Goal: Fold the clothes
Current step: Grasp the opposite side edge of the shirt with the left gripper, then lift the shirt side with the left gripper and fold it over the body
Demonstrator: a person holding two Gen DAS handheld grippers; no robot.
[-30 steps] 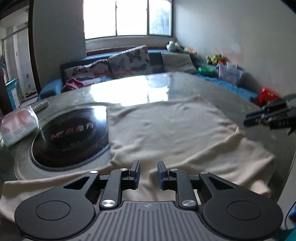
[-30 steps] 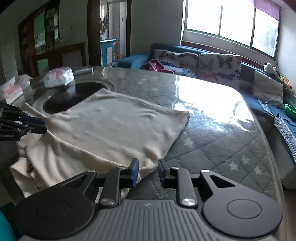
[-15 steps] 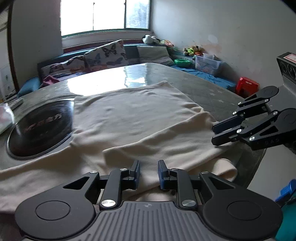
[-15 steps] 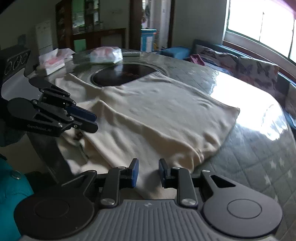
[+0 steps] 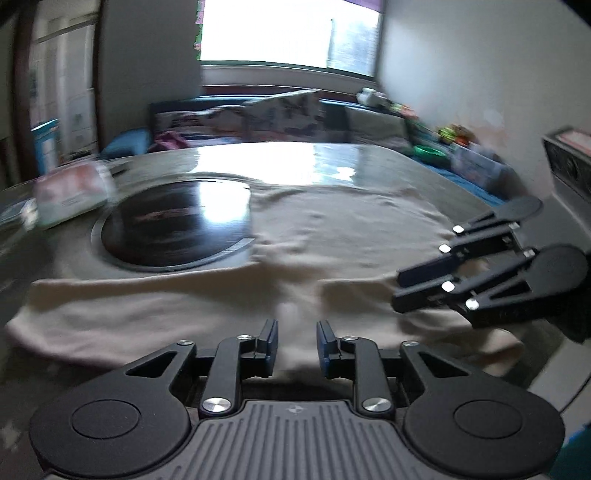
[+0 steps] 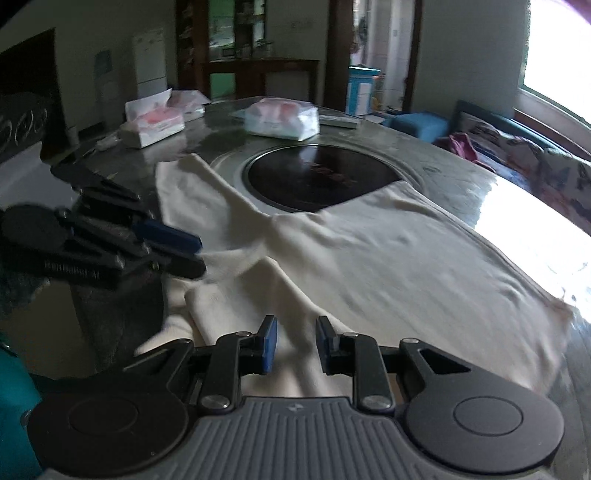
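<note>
Left tongs just widened, right tongs apart, both empty above cream garment; hob at twelve o'clock; tissue packs beyond.

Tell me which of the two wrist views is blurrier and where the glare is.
Left wrist view: heavy motion smear across the cream garment and tissue pack, window blown out. Right wrist view: sharper, with glare whitening the table at right.

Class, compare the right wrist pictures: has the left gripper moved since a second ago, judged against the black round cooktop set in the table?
Yes. The left gripper, earlier at the picture's left edge, now reaches inward over the cream garment, nearer the black round cooktop.
</note>
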